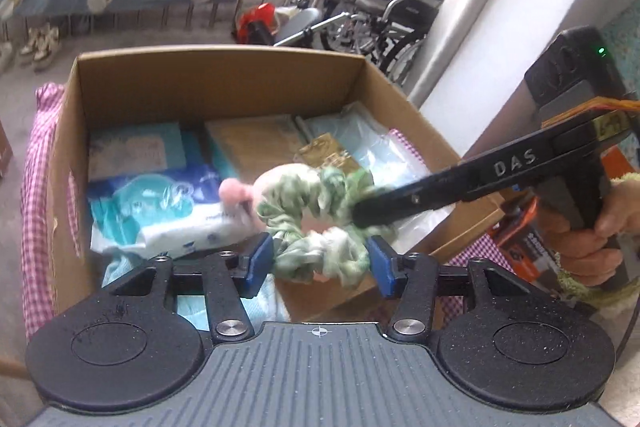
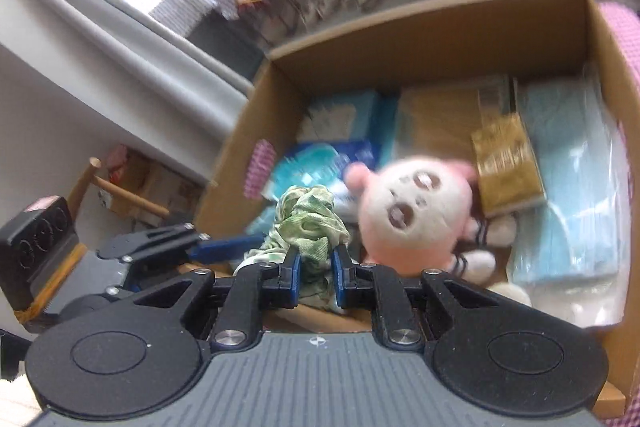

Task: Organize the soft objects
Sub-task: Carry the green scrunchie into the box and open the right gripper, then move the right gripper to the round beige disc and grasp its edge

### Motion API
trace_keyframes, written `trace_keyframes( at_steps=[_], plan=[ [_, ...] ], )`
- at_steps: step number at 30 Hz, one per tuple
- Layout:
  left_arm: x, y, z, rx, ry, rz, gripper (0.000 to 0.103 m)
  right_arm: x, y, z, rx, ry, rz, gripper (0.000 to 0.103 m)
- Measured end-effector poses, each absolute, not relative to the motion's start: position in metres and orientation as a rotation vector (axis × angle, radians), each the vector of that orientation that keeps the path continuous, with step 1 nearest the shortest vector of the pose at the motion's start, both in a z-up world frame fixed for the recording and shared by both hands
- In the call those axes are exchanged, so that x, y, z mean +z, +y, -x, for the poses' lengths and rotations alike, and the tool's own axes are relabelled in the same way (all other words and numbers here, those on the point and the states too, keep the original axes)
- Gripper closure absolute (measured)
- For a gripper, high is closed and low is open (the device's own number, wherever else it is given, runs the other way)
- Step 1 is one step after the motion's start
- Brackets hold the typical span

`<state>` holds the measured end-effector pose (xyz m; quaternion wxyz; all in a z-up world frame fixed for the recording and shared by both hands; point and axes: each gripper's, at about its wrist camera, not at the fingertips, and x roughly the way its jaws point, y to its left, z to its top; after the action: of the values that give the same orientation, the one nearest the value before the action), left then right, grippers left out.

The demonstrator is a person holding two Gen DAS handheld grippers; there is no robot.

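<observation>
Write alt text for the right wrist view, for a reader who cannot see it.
The right gripper pinches a green and white scrunchie above an open cardboard box. A pink and white plush toy lies in the box among blue packets, and the left gripper shows at the left.

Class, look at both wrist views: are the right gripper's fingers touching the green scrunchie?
Touching. The right wrist view shows the right gripper with both blue fingers pressed into the bunched green scrunchie between them.
</observation>
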<state>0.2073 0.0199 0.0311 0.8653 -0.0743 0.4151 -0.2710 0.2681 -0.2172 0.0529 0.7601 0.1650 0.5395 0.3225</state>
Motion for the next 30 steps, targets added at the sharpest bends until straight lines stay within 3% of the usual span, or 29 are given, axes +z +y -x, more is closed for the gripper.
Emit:
trace_keyframes(
  at_steps=[2, 8, 17, 26, 30],
  plan=[
    [0.028, 0.030, -0.209, -0.543, 0.871, 0.175, 0.039, 0.037, -0.215, -0.273, 0.677, 1.262, -0.337, 0.085],
    [0.033, 0.070, -0.210, -0.489, 0.823, 0.303, 0.032, 0.016, -0.211, -0.281, 0.630, 1.429, -0.224, 0.078],
    [0.038, 0.098, -0.209, -0.434, 0.775, 0.382, 0.028, 0.054, -0.205, -0.280, 0.656, 1.282, -0.148, 0.074],
    [0.036, 0.101, -0.209, -0.443, 0.769, 0.393, 0.026, 0.016, -0.163, -0.283, 0.699, 1.415, -0.071, 0.075],
    [0.041, 0.101, -0.202, -0.441, 0.748, 0.390, 0.021, 0.031, -0.173, -0.279, 0.681, 1.383, -0.103, 0.074]
  ],
)
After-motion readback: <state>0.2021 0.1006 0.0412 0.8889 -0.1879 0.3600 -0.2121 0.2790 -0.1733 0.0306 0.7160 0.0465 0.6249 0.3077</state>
